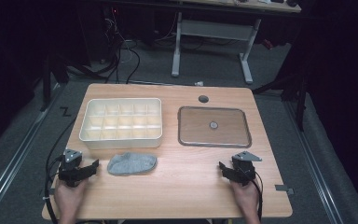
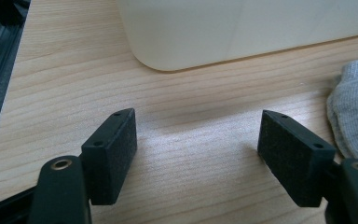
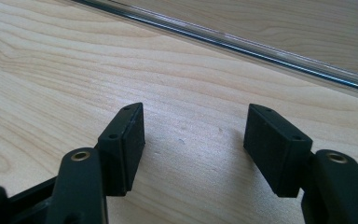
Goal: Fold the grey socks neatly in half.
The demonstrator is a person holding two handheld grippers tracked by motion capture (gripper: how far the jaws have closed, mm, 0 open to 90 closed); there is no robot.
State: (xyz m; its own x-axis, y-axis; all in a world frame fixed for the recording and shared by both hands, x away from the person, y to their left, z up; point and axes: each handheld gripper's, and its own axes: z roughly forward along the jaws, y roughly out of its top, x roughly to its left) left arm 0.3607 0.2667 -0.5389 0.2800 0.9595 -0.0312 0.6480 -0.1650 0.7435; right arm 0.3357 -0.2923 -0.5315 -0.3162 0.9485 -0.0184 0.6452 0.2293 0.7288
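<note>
A grey sock [image 1: 132, 164] lies flat on the wooden worktop [image 1: 186, 191], just in front of the white divided tray [image 1: 121, 119], below the tray's near wall and a little toward its right half. The tray's compartments hold nothing that can be made out.

The left hand-held gripper [image 1: 91, 169] rests on the worktop just to the left of the sock, apart from it, with its jaws spread wide and nothing between them. In the left gripper view the sock [image 2: 354, 107] sits just beyond the right-hand jaw, and the tray's rounded corner [image 2: 168, 42] stands ahead on the bare wood.

The right hand-held gripper [image 1: 223, 169] rests well to the right of the sock, in front of the clear flat lid [image 1: 214, 126] that lies beside the tray. Its jaws are also spread, with only bare wood between them, and the lid's edge [image 3: 242, 44] runs across ahead of them in the right gripper view.
</note>
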